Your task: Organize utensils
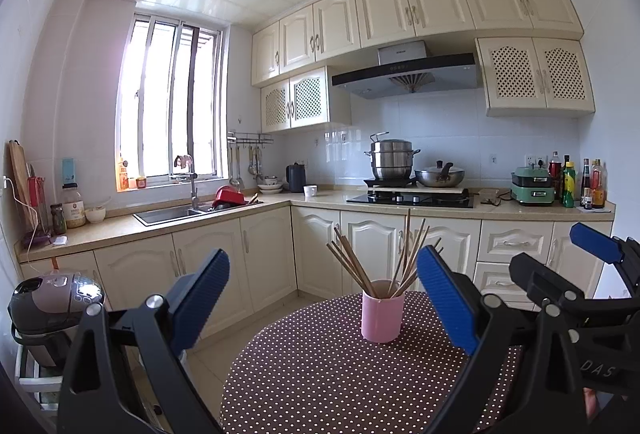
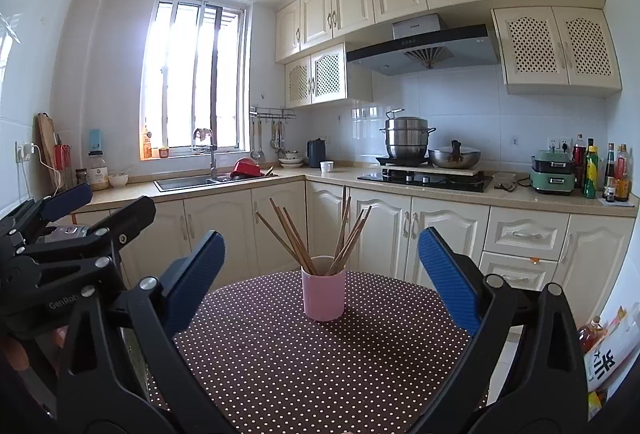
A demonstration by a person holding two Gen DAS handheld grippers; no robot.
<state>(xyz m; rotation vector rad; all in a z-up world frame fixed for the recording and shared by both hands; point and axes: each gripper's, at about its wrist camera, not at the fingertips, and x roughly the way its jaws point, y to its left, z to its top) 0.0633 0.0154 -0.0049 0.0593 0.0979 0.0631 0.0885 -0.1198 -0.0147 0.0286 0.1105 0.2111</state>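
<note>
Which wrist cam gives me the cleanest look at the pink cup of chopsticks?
Right wrist: the pink cup and chopsticks sit centred, unobstructed between the open fingers. The left wrist view shows the cup off-centre, chopsticks partly behind a blue finger.

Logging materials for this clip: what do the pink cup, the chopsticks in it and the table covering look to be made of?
Pink cup: probably glazed ceramic or smooth plastic; an even, faintly glossy wall, and the look leaves it open. Chopsticks: likely wood or bamboo; matte brown, thin and straight. Table covering: seemingly printed fabric or vinyl; brown with white dots, lying flat without visible weave.
</note>
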